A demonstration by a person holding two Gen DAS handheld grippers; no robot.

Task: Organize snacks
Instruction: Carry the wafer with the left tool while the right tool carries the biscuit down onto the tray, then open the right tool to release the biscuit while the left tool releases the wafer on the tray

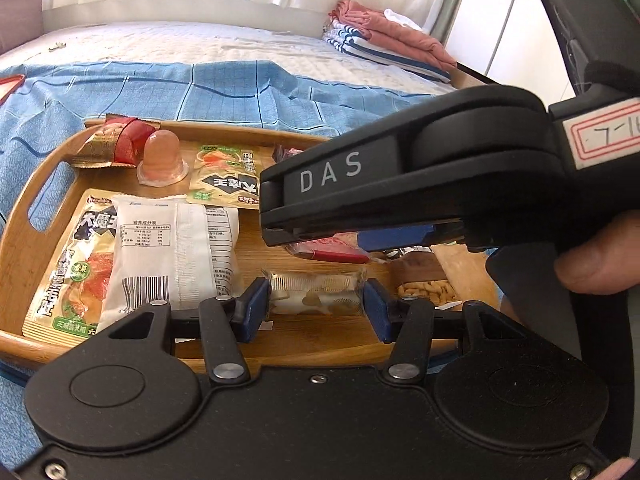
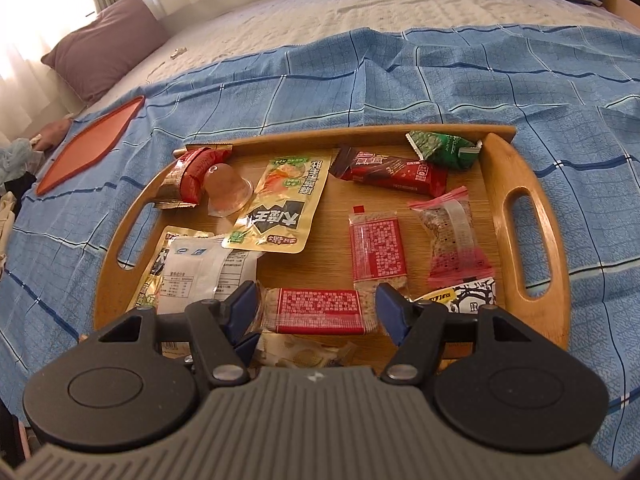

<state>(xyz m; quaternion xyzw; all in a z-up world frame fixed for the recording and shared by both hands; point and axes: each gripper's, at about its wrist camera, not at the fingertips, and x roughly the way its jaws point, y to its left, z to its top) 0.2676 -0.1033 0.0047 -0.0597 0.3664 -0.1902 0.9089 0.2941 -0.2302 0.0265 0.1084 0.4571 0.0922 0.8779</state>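
Snacks crowd the wooden tray [image 2: 520, 184] on the blue checked cloth [image 2: 400, 80]. Low in the left wrist frame, we see our left gripper [image 1: 316, 300] clenched on a clear-wrapped snack [image 1: 316, 292], both blue pads against its ends. At bottom centre of the right wrist frame, our right gripper [image 2: 318, 306] straddles a red-printed bar [image 2: 318, 308]; whether its pads press it, we cannot tell.
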